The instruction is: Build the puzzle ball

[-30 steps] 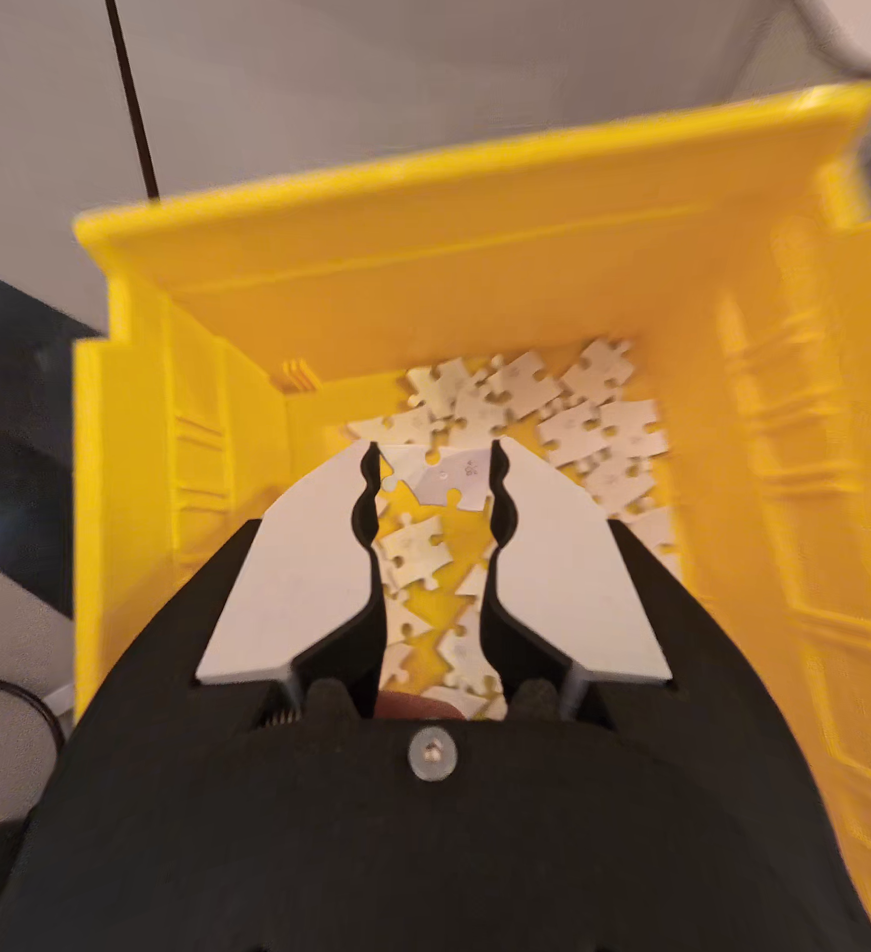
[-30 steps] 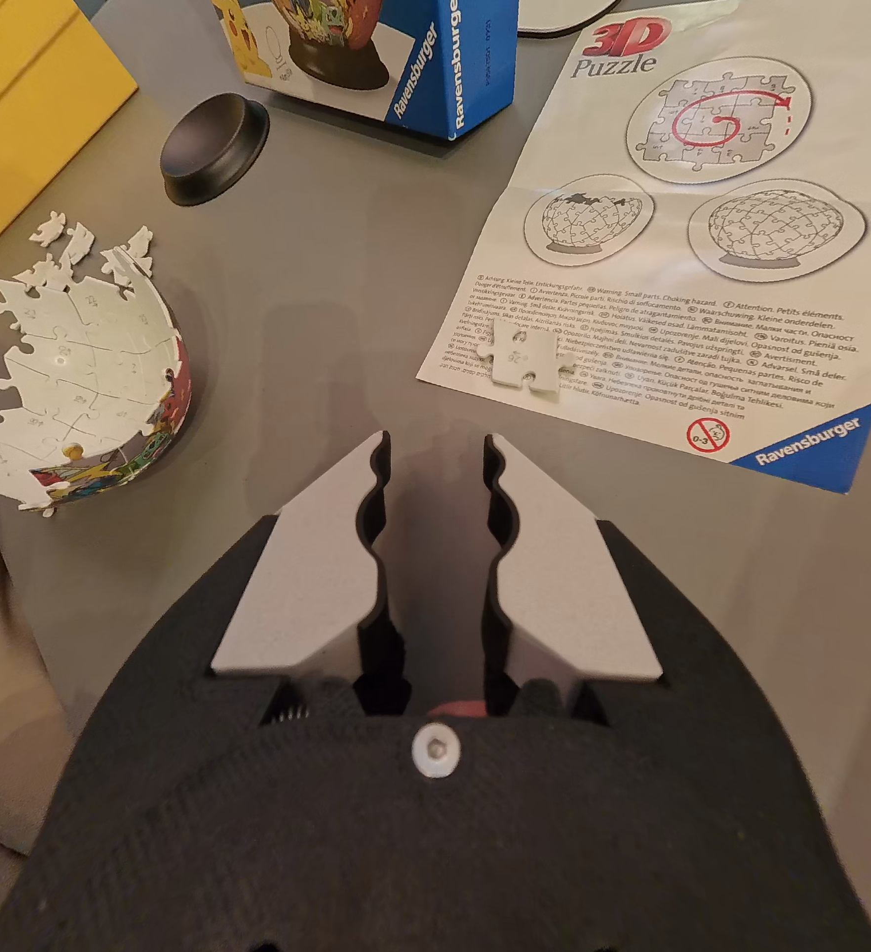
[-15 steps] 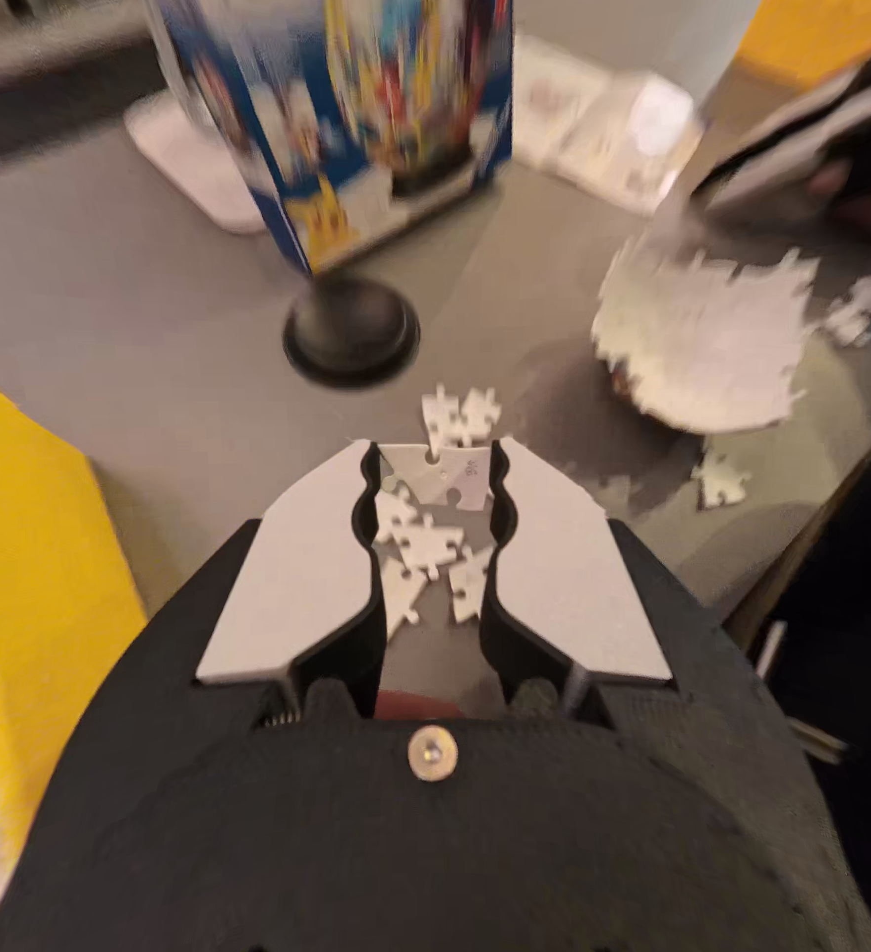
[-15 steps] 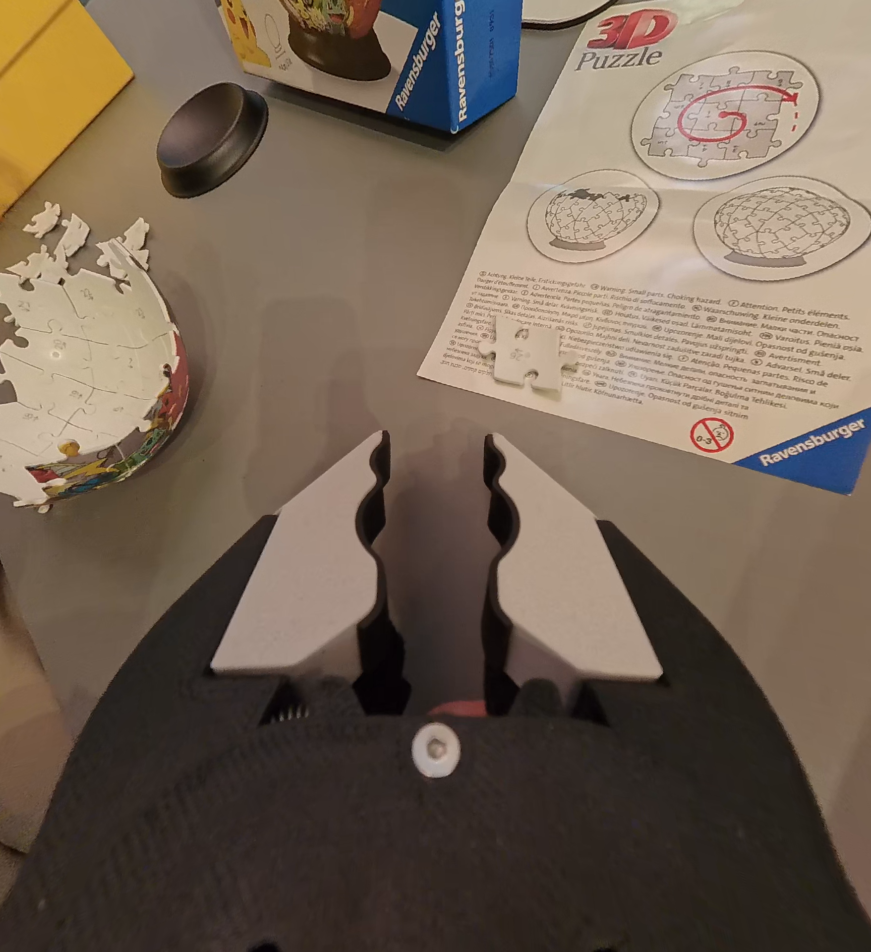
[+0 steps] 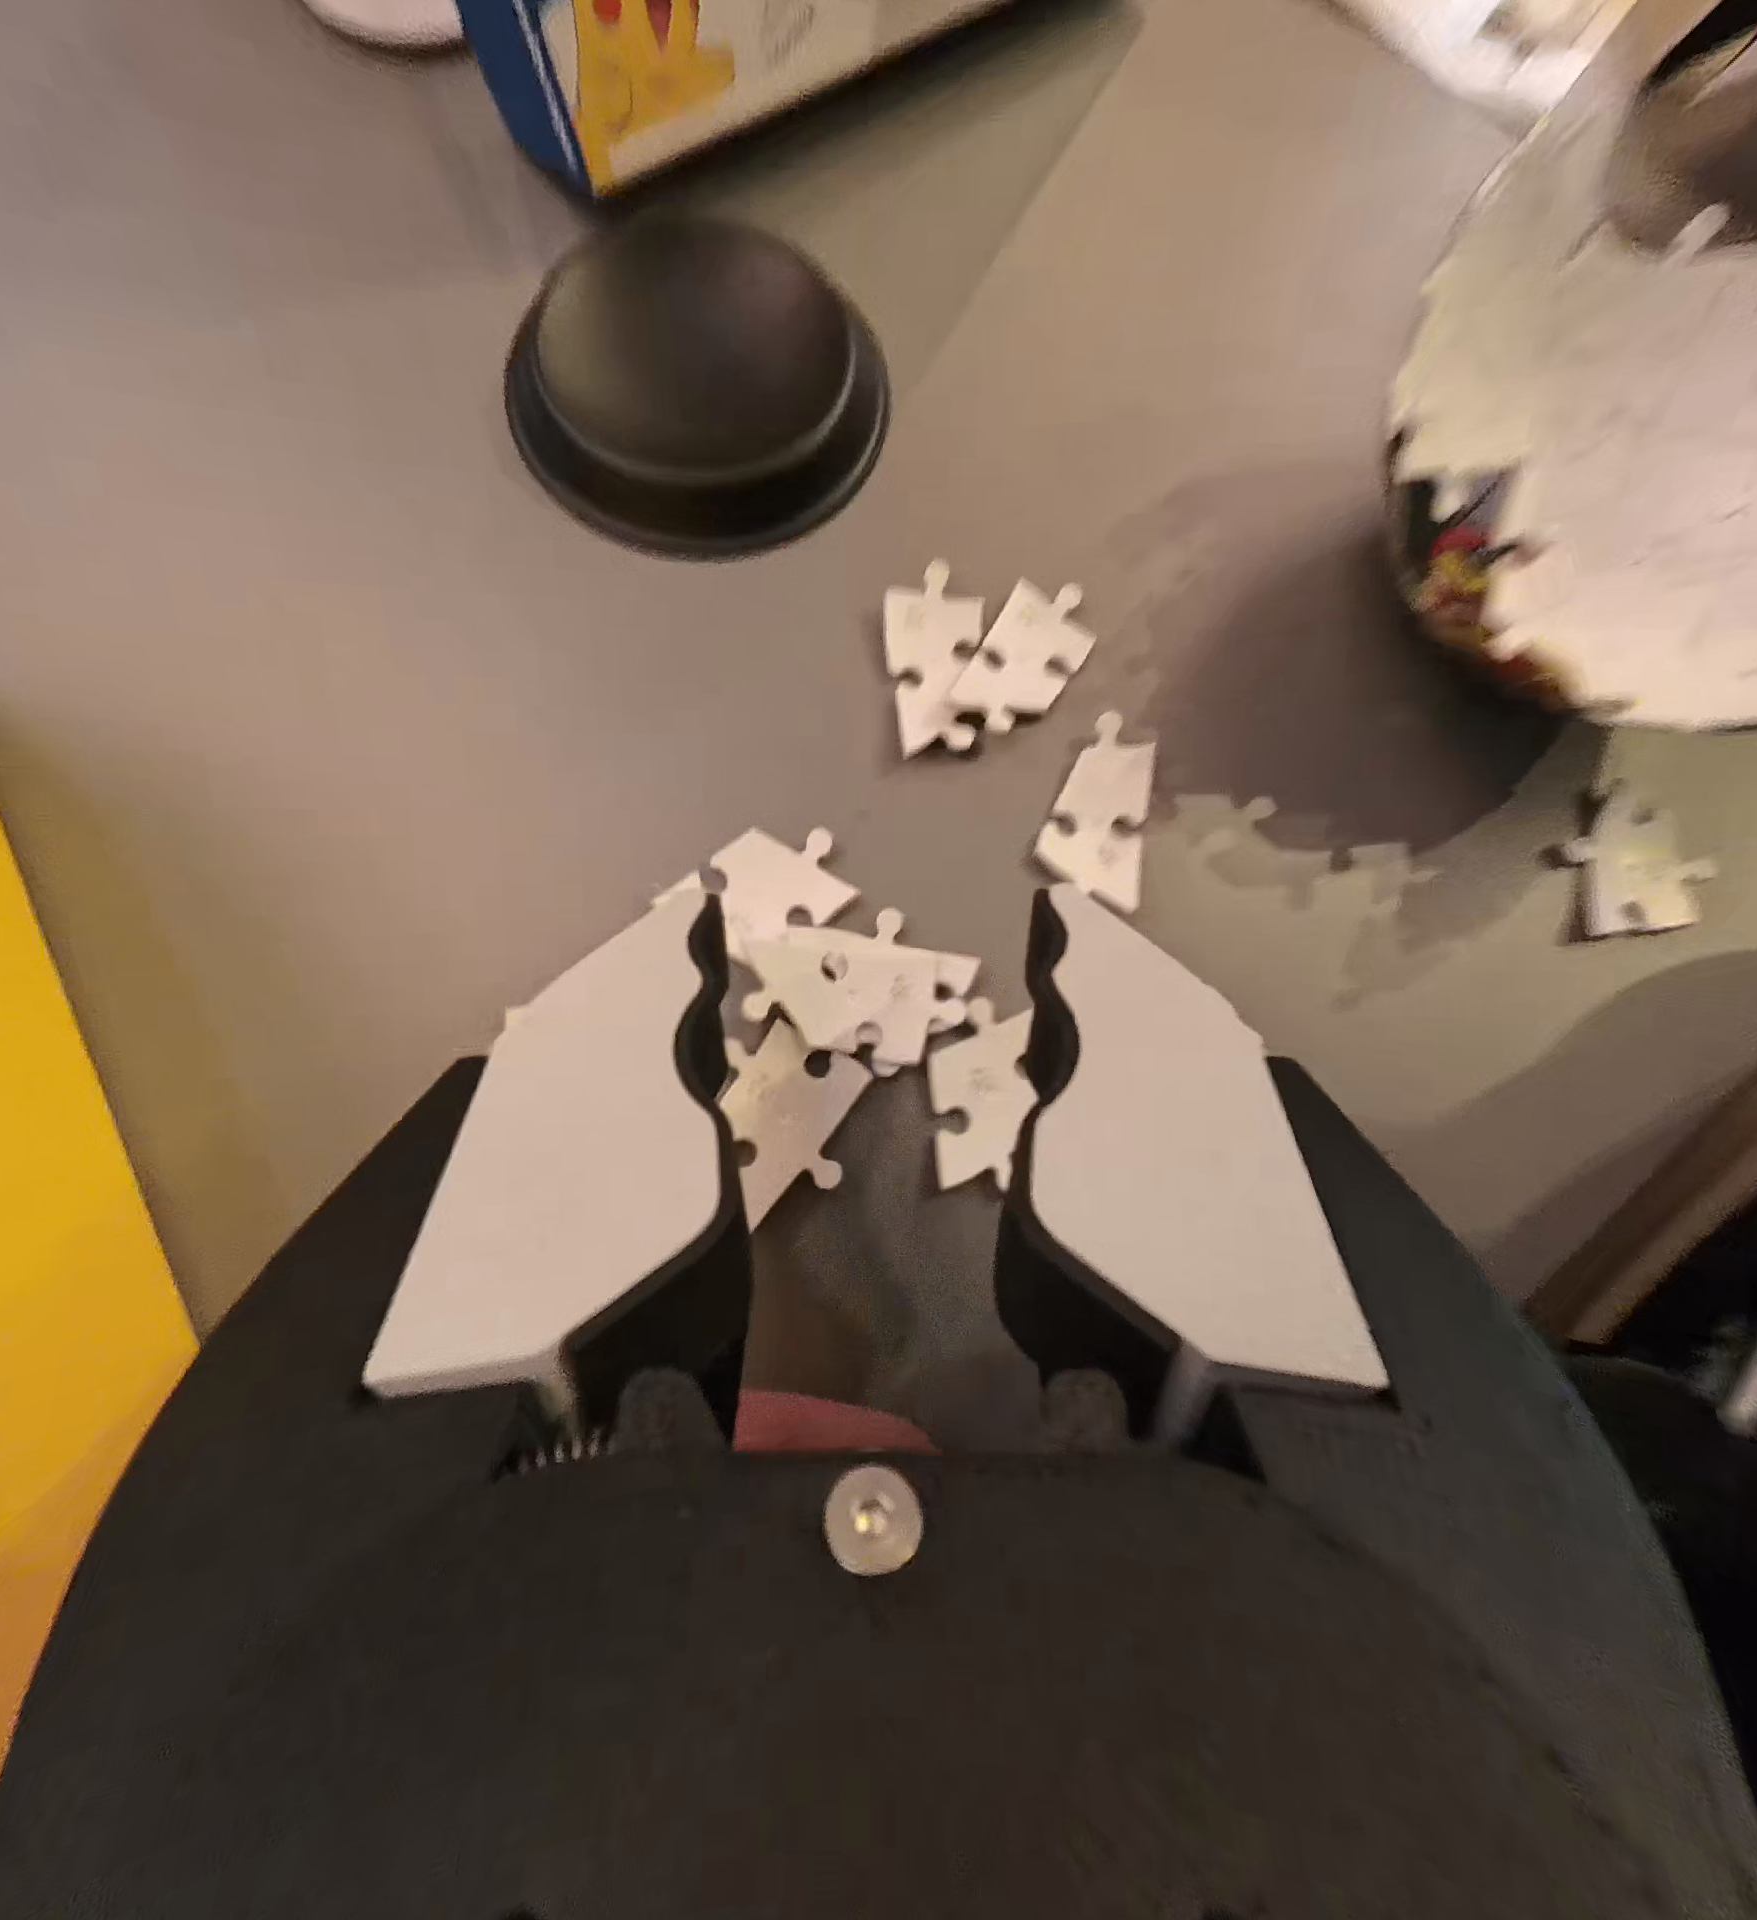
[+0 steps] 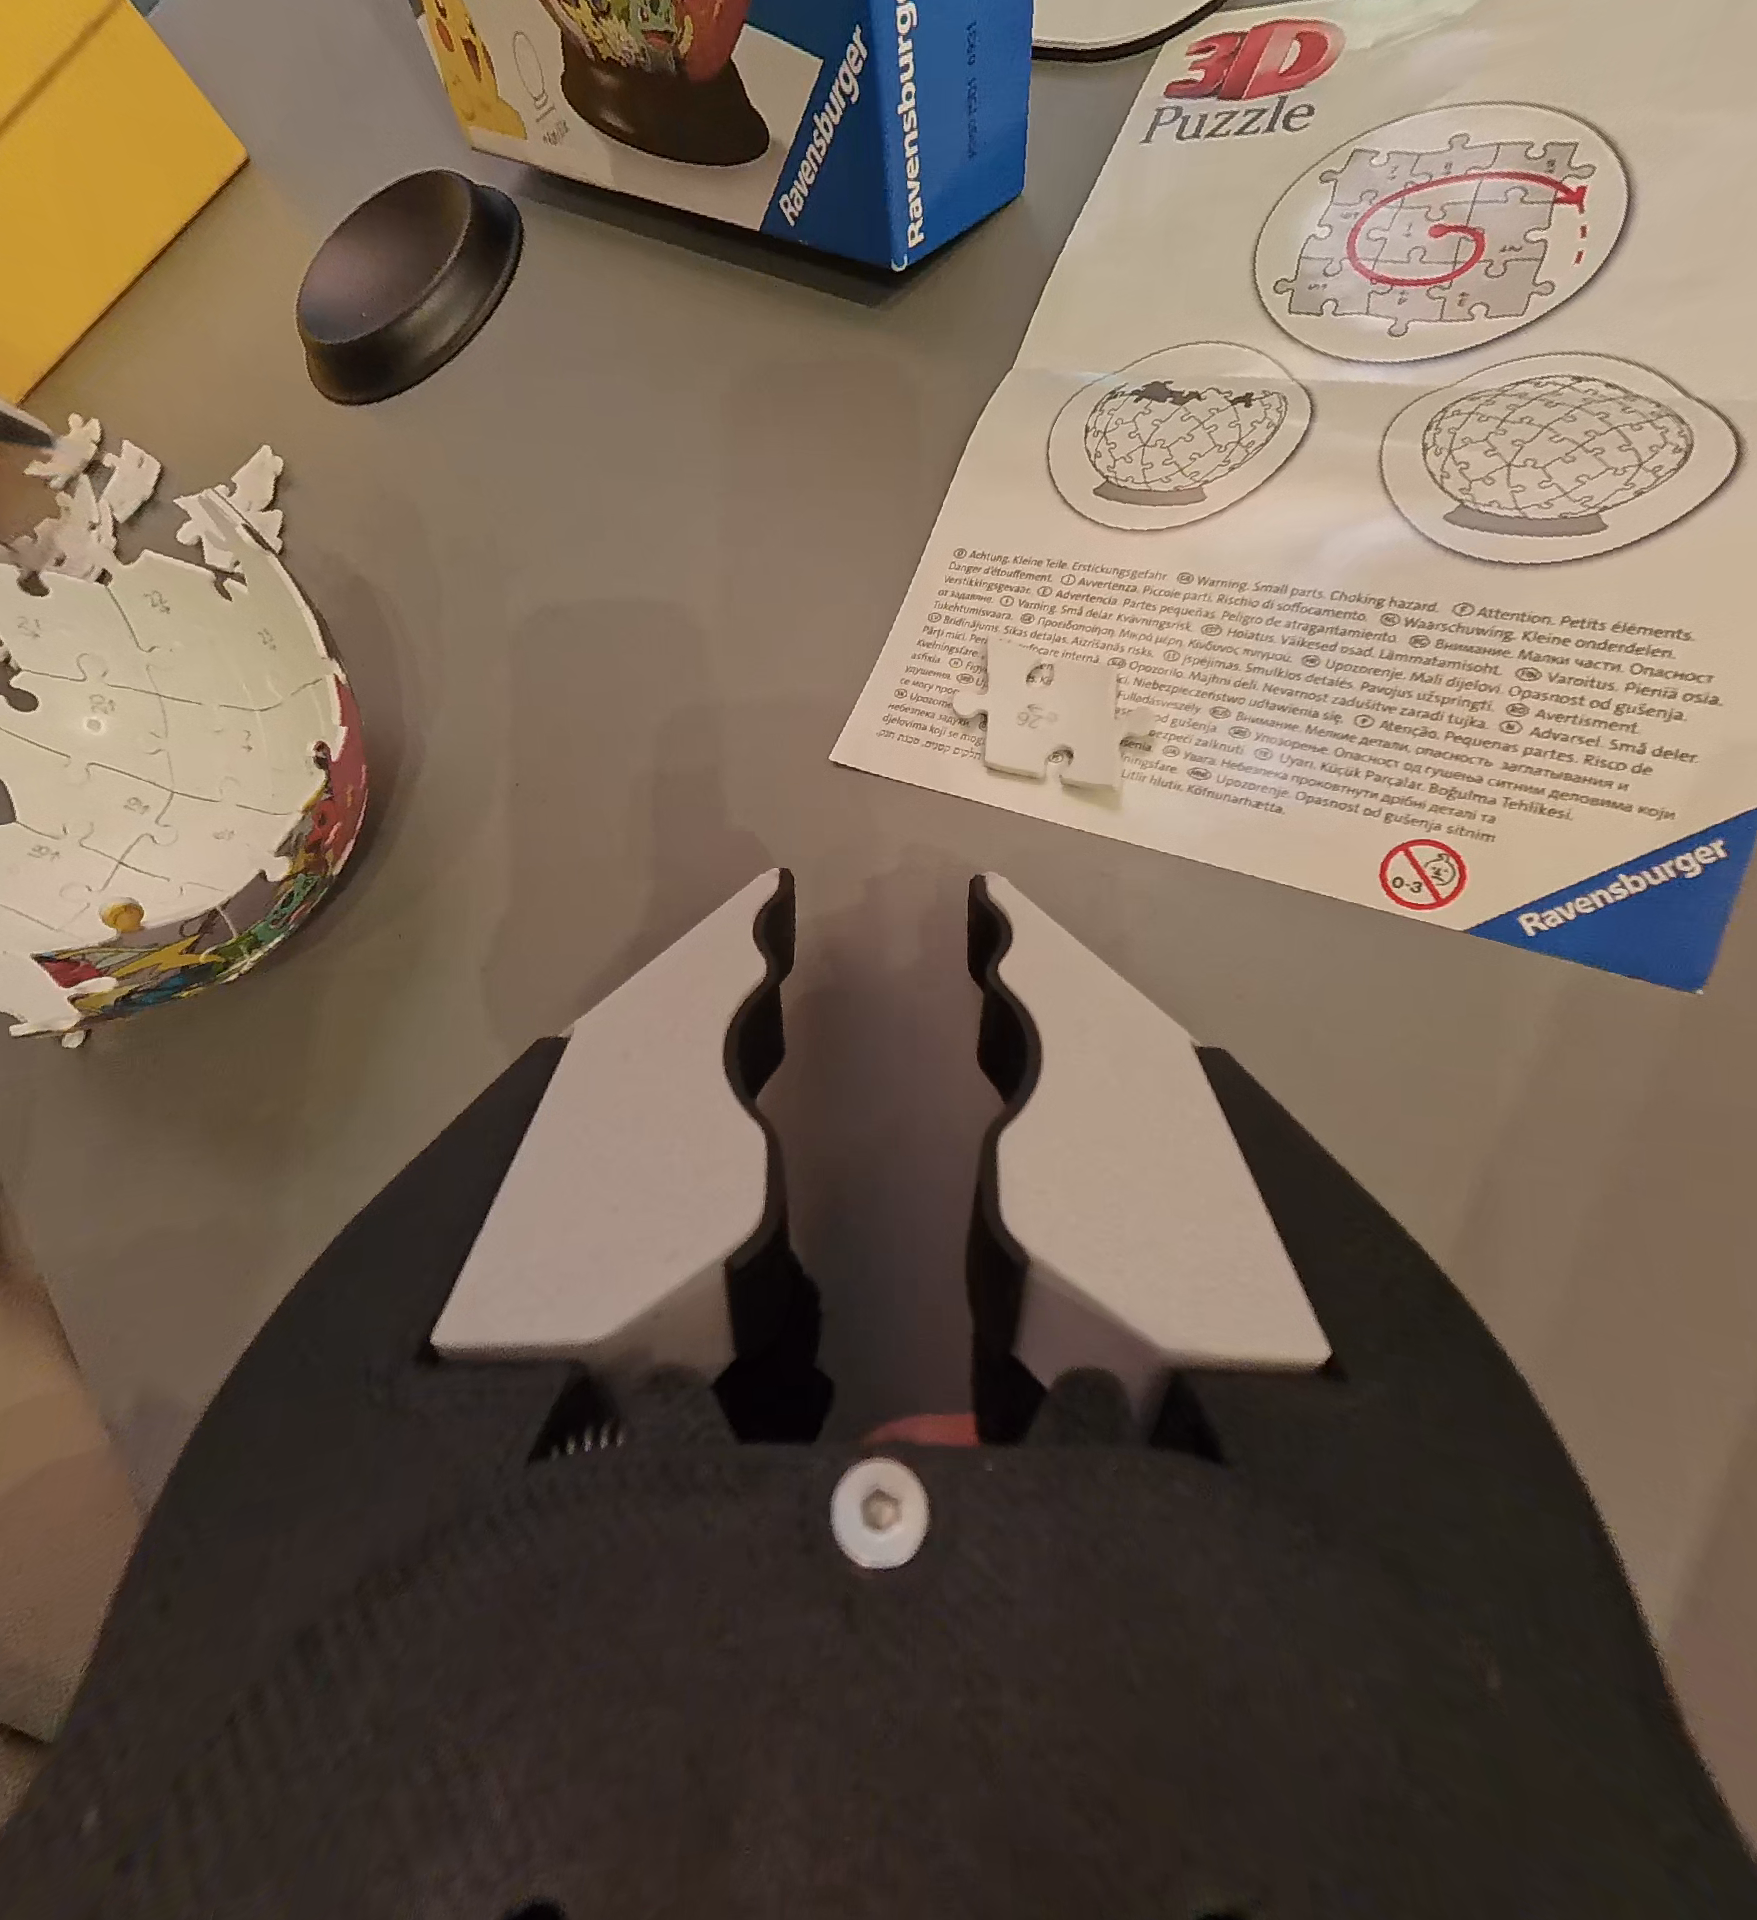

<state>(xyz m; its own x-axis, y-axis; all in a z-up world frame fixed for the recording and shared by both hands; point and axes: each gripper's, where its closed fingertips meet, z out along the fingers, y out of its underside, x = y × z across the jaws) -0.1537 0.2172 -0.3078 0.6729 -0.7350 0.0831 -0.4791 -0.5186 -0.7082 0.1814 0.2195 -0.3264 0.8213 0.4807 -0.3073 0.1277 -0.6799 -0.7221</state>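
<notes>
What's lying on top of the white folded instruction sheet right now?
One white puzzle piece lies blank side up on the instruction sheet, near its lower-left corner, covering some print. Nothing else sits on the visible part; the sheet's top and right edges run out of frame.

I see a matt, smooth grey tabletop. My right gripper has matt pale grey fingers on a grainy black plastic body, with a shiny metal screw. A round black plastic stand looks satin-smooth. The folded white paper instruction leaflet has a slight sheen. The half-built puzzle ball looks glossy white inside.
</notes>
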